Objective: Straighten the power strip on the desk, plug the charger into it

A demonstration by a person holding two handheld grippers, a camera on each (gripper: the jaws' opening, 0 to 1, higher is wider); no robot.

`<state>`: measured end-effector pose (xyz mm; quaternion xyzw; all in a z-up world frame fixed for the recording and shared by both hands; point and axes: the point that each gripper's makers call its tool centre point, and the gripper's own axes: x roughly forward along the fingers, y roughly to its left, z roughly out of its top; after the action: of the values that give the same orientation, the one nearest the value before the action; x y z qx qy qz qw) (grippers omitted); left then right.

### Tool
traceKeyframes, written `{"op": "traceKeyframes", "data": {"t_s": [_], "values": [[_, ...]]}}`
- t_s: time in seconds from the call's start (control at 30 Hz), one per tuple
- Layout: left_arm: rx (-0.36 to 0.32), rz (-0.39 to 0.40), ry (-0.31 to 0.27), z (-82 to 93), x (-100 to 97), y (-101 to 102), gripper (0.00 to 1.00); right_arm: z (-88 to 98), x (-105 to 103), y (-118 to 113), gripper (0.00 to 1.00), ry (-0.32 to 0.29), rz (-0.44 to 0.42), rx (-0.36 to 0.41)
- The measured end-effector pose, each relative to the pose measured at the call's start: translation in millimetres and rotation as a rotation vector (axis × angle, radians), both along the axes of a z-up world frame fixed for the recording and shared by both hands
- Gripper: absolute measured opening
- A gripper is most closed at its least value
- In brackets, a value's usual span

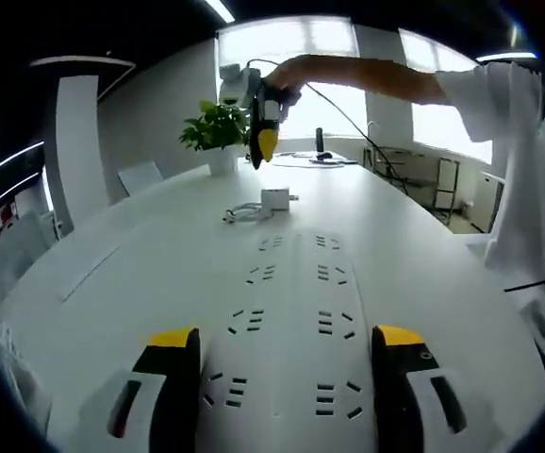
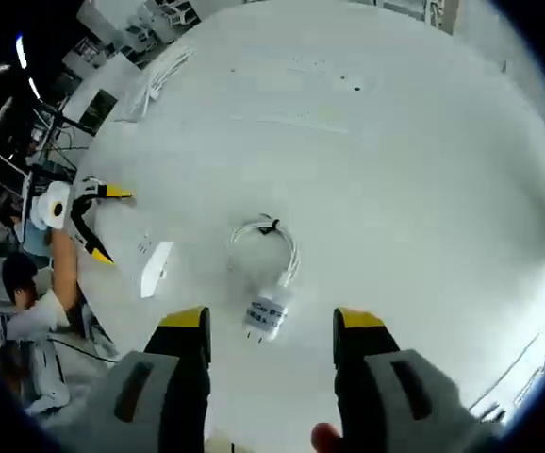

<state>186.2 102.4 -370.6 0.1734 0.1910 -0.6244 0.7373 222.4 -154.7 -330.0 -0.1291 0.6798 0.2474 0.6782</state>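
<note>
A white power strip (image 1: 291, 311) lies flat on the white table (image 1: 140, 255) and runs away from me between the left gripper's (image 1: 287, 338) yellow-tipped jaws, its sides against their inner faces. In the right gripper view the left gripper (image 2: 103, 222) holds that strip's (image 2: 145, 260) end at the table's edge. A white charger (image 1: 275, 199) with a coiled cable (image 1: 244, 213) lies just beyond the strip. High above the charger, a hand holds the right gripper (image 1: 265, 142). Looking down, the right gripper (image 2: 271, 326) is open, with the charger (image 2: 267, 312) and cable (image 2: 271, 238) below its jaws.
A potted plant (image 1: 216, 127) stands at the table's far end, with small items and a cord (image 1: 315, 156) beside it. A person's sleeve (image 1: 499, 104) reaches in from the right. Another white cable (image 2: 159, 74) lies near the table's edge. Chairs (image 1: 139, 176) ring the table.
</note>
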Motion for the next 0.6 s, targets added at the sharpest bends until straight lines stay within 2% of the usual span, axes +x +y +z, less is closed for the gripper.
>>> {"op": "traceKeyframes", "data": {"t_s": [0.1, 0.17, 0.27, 0.33, 0.4, 0.5, 0.6], "values": [[-0.002, 0.001, -0.001, 0.2, 0.3, 0.0, 0.76, -16.2, -8.2, -10.1, 0.51, 0.116, 0.016, -0.141], [0.000, 0.004, -0.003, 0.2, -0.3, -0.2, 0.76, -21.3, 0.8, -11.5, 0.51, 0.155, 0.013, -0.167], [-0.001, 0.009, -0.007, 0.0, -3.2, -0.6, 0.76, -28.0, 6.3, -1.3, 0.50, 0.196, 0.028, -0.182], [-0.010, 0.006, -0.010, 0.5, -4.3, -0.8, 0.75, -30.3, 5.1, -8.3, 0.45, 0.245, 0.035, -0.248], [-0.020, 0.000, -0.014, 1.3, -5.7, -1.5, 0.75, -34.3, 3.6, -15.3, 0.47, 0.272, 0.048, -0.313], [-0.020, -0.001, -0.014, 1.5, -6.1, -2.4, 0.75, -42.6, 5.9, -15.9, 0.47, 0.291, 0.050, -0.322], [-0.022, -0.001, -0.015, 1.7, -6.8, -2.7, 0.75, -46.0, 6.8, -15.8, 0.41, 0.310, 0.023, -0.317]]}}
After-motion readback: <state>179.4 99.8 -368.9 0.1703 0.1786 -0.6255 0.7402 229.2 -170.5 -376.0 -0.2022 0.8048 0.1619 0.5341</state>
